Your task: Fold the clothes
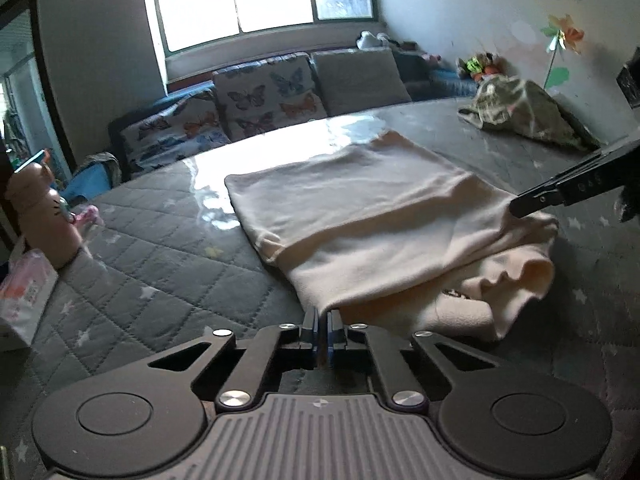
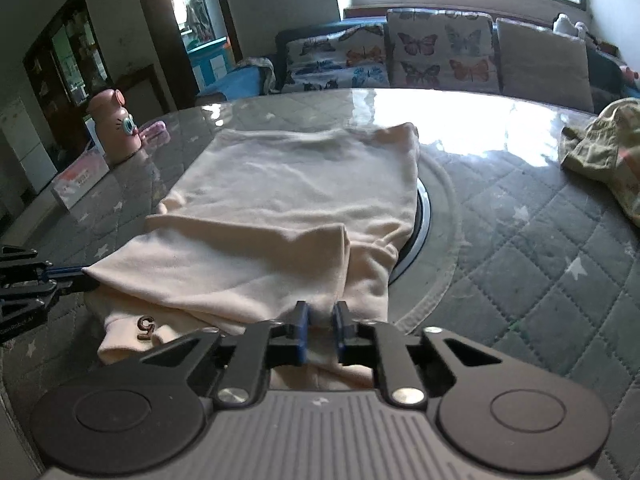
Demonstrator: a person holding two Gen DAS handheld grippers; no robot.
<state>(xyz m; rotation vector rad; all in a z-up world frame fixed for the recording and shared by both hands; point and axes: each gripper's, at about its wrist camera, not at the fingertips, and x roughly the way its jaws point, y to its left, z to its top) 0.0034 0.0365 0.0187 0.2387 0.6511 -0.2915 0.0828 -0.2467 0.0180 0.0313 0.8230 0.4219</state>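
Note:
A cream garment [image 1: 360, 220] [image 2: 288, 200] lies on the round table, its near part doubled over the rest, with a small logo showing underneath. In the left wrist view my left gripper [image 1: 324, 318] is shut on the near corner of the folded layer. The right gripper [image 1: 516, 208] reaches in from the right and pinches the opposite corner. In the right wrist view my right gripper [image 2: 320, 316] is shut on a bunched edge of the cloth. The left gripper [image 2: 82, 274] holds the corner at the far left, low over the table.
The table [image 1: 160, 260] [image 2: 520, 260] has a grey quilted star-print cover and a raised round centre ring. A green patterned garment [image 1: 520, 108] [image 2: 600, 152] lies at the far right. A pink bottle [image 2: 114, 124] and a box [image 2: 80, 180] stand at the left edge. A sofa with butterfly cushions [image 1: 260, 96] is behind.

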